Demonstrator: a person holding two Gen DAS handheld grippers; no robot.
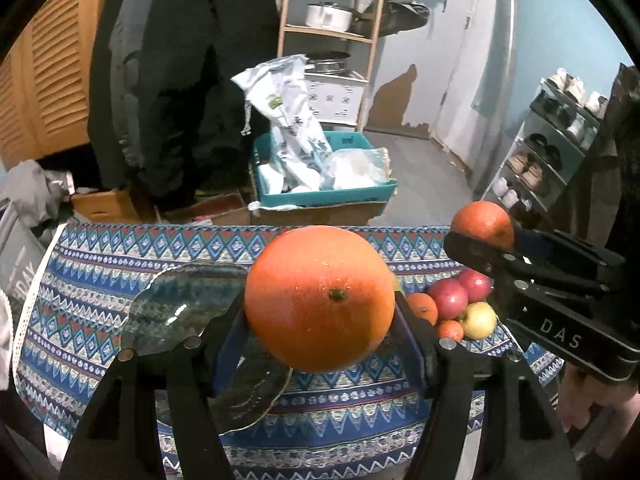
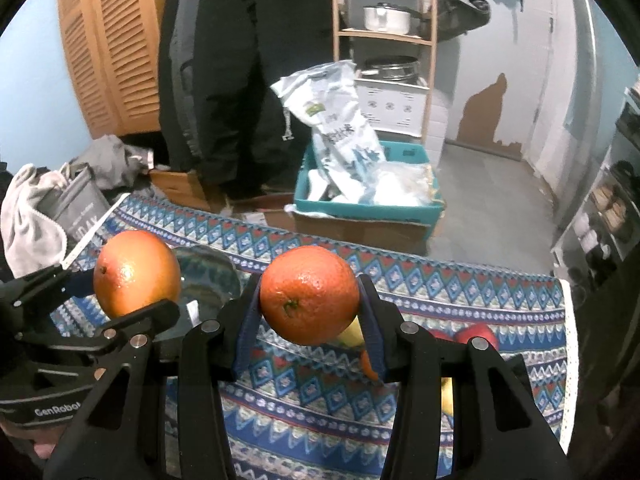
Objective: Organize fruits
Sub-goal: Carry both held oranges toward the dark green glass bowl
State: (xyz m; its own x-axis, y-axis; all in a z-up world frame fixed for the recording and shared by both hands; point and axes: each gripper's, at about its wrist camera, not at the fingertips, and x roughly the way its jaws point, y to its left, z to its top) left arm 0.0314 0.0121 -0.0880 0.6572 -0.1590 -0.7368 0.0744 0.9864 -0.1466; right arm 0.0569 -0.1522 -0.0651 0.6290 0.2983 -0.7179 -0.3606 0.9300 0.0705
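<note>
**Orange fruit in both grippers, plate still bare**

Glass plate (image 1: 176,312) lies on the patterned cloth (image 1: 80,320), below and to the left of your left gripper (image 1: 320,304), and as far as the pictures show it holds nothing yet. So you are early in the job: two fruits are lifted, none is placed, and a pile (image 1: 456,312) remains on the cloth.

Your left gripper is closed to a moderate width on the big orange (image 1: 320,296); both pads press its sides and it hangs clear of the cloth, stem end facing the camera. The plate sits just under and ahead of its left finger.

Your right gripper (image 2: 310,304) is clamped tighter on the small orange (image 2: 310,300), again with a pad on each side, and that fruit too is off the cloth. From this gripper the plate lies ahead and to the left, beyond the big orange; the pile is below and to the right, mostly hidden behind its right finger.

What is left in the pile: two red apples, a yellow-green one and two small orange fruits, probably tangerines, though the view is too small to be sure. A yellow fruit shows behind the right gripper's fingers; I cannot tell what it is.

Both oranges still need setting down, then the pile needs sorting.
</note>
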